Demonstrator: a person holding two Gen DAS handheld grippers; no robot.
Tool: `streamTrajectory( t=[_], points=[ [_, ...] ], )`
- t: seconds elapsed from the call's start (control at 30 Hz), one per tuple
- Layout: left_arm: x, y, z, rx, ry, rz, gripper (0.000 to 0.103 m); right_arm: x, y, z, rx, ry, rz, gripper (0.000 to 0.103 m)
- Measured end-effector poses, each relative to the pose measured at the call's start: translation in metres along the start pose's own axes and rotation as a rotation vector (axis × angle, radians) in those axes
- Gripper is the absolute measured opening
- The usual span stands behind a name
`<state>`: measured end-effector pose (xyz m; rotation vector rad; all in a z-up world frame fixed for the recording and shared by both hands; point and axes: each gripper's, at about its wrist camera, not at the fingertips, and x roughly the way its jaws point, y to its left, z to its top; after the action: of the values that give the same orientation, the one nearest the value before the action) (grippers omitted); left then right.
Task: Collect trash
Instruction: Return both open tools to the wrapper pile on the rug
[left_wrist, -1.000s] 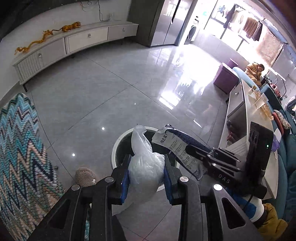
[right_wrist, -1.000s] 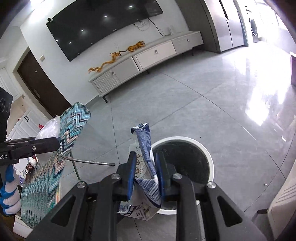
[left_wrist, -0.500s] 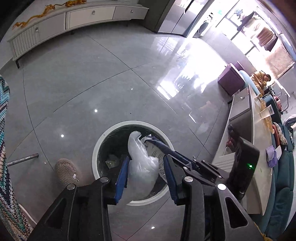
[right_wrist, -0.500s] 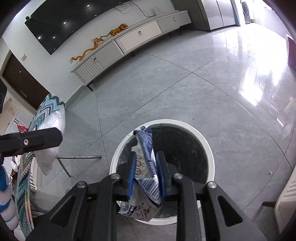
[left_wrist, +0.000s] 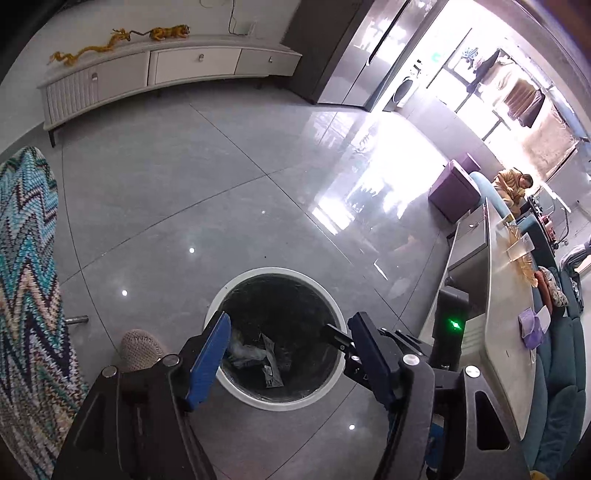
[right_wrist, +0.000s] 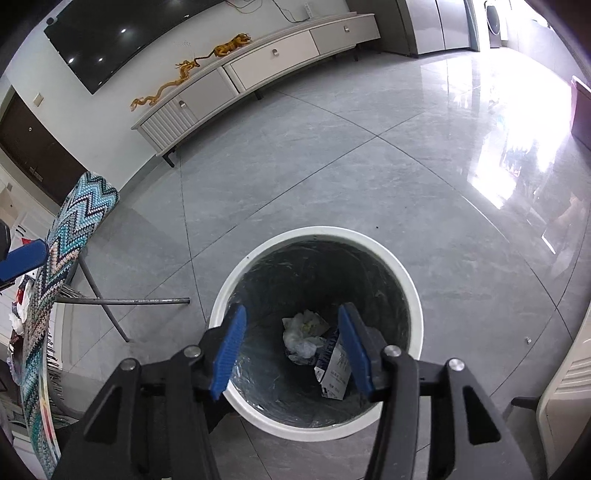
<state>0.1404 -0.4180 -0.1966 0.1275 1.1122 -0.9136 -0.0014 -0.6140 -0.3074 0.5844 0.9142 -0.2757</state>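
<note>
Left wrist view: we are hovering left gripper (left_wrist: 286, 350) over bin (left_wrist: 236, 295), fingers opening, nothing between; plastic bag (left_wrist: 245, 351) lying inside.
Right wrist view: we are holding right gripper (right_wrist: 290, 349) above bin, fingers opening, empty; carton (right_wrist: 334, 369) resting at bottom beside bag, so both drops look done.

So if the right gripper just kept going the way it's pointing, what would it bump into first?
Probably the crumpled white plastic bag at the bottom of the white bin, between the opening fingers; depth is unclear.
</note>
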Motion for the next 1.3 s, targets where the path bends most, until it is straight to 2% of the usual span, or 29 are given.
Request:
streamTrajectory(
  t=[0.13,0.23,0.4,0.93,1.13,1.17,1.23,1.3],
  points=[
    [-0.031,0.001,-0.016,0.040,-0.020,0.032,0.065,-0.029,0.018,0.001,-0.035,-0.041,-0.009,0.050],
    [-0.059,0.003,-0.034,0.078,-0.047,0.084,0.065,-0.053,0.037,-0.001,-0.068,-0.079,0.004,0.050],
    [-0.111,0.024,-0.064,0.078,-0.104,0.138,0.067,-0.088,0.083,-0.004,-0.155,-0.127,0.048,0.051],
    [-0.276,0.141,-0.182,-0.132,-0.334,0.280,0.069,-0.169,0.264,-0.030,-0.441,-0.206,0.250,0.051],
    [-0.315,0.185,-0.223,-0.163,-0.367,0.350,0.070,-0.175,0.317,-0.039,-0.530,-0.192,0.324,0.051],
    [-0.319,0.195,-0.227,-0.168,-0.365,0.361,0.072,-0.172,0.325,-0.040,-0.549,-0.184,0.333,0.051],
    [-0.325,0.209,-0.232,-0.179,-0.362,0.389,0.083,-0.164,0.341,-0.043,-0.576,-0.166,0.346,0.051],
    [-0.327,0.225,-0.232,-0.179,-0.352,0.408,0.084,-0.150,0.357,-0.045,-0.596,-0.143,0.355,0.051]
  ],
)
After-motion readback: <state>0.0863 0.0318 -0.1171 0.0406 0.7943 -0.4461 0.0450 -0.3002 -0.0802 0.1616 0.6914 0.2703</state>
